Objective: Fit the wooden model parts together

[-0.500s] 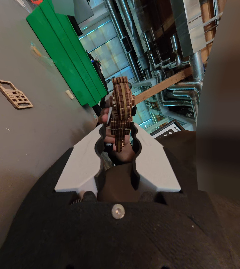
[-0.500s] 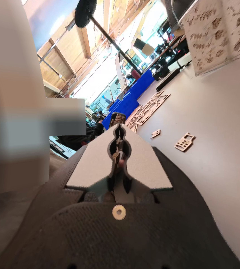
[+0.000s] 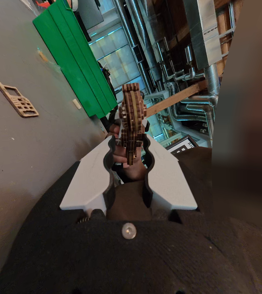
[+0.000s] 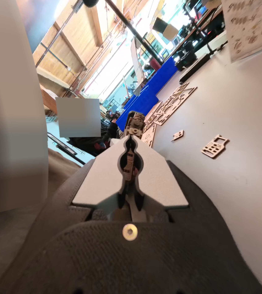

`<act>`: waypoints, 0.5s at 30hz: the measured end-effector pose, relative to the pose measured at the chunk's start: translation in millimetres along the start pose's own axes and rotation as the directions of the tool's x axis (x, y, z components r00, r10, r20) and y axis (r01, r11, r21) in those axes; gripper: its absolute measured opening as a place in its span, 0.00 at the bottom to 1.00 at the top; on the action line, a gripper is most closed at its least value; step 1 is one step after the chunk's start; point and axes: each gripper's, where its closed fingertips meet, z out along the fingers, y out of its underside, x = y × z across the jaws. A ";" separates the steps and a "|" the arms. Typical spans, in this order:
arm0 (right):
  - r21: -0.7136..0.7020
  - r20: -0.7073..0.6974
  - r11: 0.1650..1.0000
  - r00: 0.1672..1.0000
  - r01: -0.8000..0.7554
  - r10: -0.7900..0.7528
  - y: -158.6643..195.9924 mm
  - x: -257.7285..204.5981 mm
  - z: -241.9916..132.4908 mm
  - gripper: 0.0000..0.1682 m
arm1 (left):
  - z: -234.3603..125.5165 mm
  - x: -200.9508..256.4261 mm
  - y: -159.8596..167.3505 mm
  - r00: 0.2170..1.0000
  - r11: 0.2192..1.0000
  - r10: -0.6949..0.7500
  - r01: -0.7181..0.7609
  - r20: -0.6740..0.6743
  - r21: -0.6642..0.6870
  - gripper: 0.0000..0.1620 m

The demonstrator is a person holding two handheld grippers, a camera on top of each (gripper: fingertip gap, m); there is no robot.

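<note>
Left gripper [image 3: 129, 142]: two white fingers [image 3: 93, 171], set apart, with the wooden model [image 3: 132, 117] standing between their tips; whether the pads press it cannot be told from this angle. Behind the model, one hand [image 3: 132, 168] of the person.

Right gripper [image 4: 130, 137]: two fingers [image 4: 155, 171] drawn nearly together, clamped on the same wooden model [image 4: 134, 125], one thin layered part of which runs down through the gap.

One grey table [image 4: 222, 198].

Loose on the table, well apart from both grippers: one perforated wooden offcut [image 4: 214, 148], also seen at [image 3: 16, 99]; one smaller wooden scrap [image 4: 178, 134]; about three cut-out wooden sheets [image 4: 173, 105], overlapping.

One green bin [image 3: 73, 63]; one blue bin [image 4: 146, 101]; one instruction sheet [image 4: 251, 27] at the far edge.
</note>
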 end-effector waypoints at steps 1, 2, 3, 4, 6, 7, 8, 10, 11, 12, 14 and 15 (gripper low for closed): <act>-0.007 -0.009 1.000 1.000 0.004 -0.004 0.0 2.1 -1.1 0.00 | -0.5 0.3 -1.2 1.000 1.000 -0.003 0.003 -0.002 0.005 0.20; 0.006 -0.025 1.000 1.000 0.015 -0.015 -3.0 4.6 -3.6 0.00 | -0.7 0.5 -1.8 1.000 1.000 -0.003 0.003 -0.003 0.007 0.20; 0.034 -0.030 0.999 0.999 0.020 -0.019 -8.9 4.9 -6.9 0.00 | -0.8 0.2 -2.2 1.000 1.000 -0.001 0.001 0.000 0.008 0.20; 0.053 -0.027 0.998 0.999 0.019 -0.018 -13.4 4.2 -9.3 0.00 | -0.8 0.0 -1.8 1.000 1.000 0.000 0.000 0.000 0.006 0.20; 0.045 -0.025 0.999 0.999 0.022 -0.021 -11.5 3.7 -8.1 0.00 | 0.1 0.1 -0.8 1.000 1.000 -0.004 0.004 -0.002 0.003 0.20; 0.011 -0.018 1.000 1.000 0.018 -0.017 -4.4 2.6 -4.1 0.00 | 0.8 0.4 -0.2 1.000 1.000 -0.006 0.006 -0.004 0.002 0.20; -0.022 -0.012 1.000 1.000 0.010 -0.011 2.6 1.7 -0.1 0.00 | 0.8 0.5 0.6 1.000 1.000 -0.007 0.007 -0.006 -0.001 0.20; -0.014 -0.015 1.000 1.000 0.006 -0.007 0.8 2.6 -1.0 0.00 | -0.2 0.2 -1.8 1.000 1.000 -0.016 0.016 -0.007 0.011 0.20; 0.004 -0.025 1.000 1.000 0.018 -0.017 -3.4 3.8 -3.6 0.00 | -0.3 0.4 -2.2 1.000 1.000 -0.015 0.015 -0.008 0.011 0.20; 0.034 -0.030 0.999 0.999 0.026 -0.025 -9.6 3.8 -6.9 0.00 | -0.3 0.1 -2.1 1.000 1.000 -0.012 0.012 -0.005 0.011 0.20; 0.050 -0.027 0.998 0.999 0.028 -0.027 -14.0 2.9 -9.7 0.00 | 0.6 0.5 -0.6 1.000 1.000 -0.011 0.011 -0.007 0.004 0.20; 0.033 -0.024 0.999 0.999 0.026 -0.025 -9.9 2.8 -7.5 0.00 | 1.4 0.7 0.3 1.000 1.000 -0.013 0.013 -0.009 0.001 0.20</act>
